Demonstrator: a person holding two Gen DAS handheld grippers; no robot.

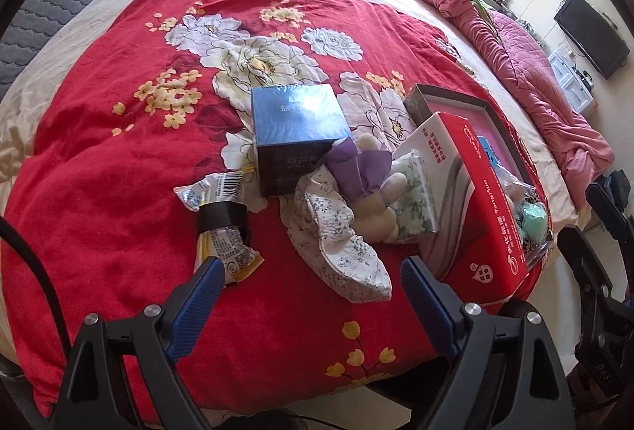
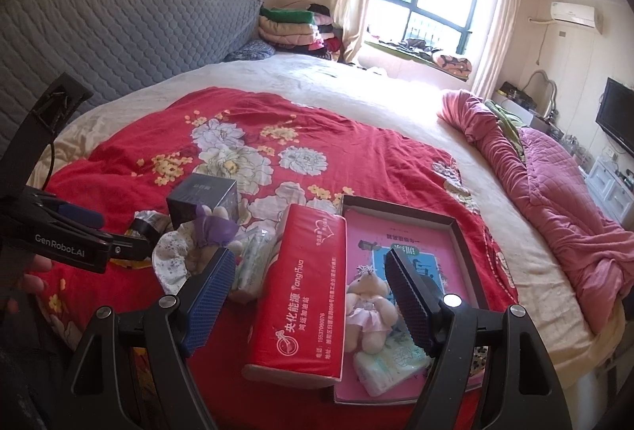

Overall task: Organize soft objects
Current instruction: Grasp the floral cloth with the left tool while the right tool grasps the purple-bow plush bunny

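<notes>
A cream plush toy in purple cloth [image 1: 366, 172] lies on a floral white cloth [image 1: 337, 232] on the red flowered blanket [image 1: 119, 153], beside a green-patterned tissue pack [image 1: 416, 192]. My left gripper [image 1: 313, 273] is open and empty just in front of the cloth. My right gripper [image 2: 309, 271] is open and empty above a red tissue pack [image 2: 301, 295] and a dark tray [image 2: 459, 232]. In the tray lie a small bear in a pink dress [image 2: 368, 307] and a white soft pack [image 2: 392, 358]. The left gripper also shows in the right wrist view [image 2: 79, 216].
A dark blue box [image 1: 297, 133] stands behind the plush toy. A crumpled tube with a black cap [image 1: 222, 220] lies to the left. A pink quilt [image 2: 554, 192] is bunched at the bed's right side. The grey headboard [image 2: 119, 26] is behind.
</notes>
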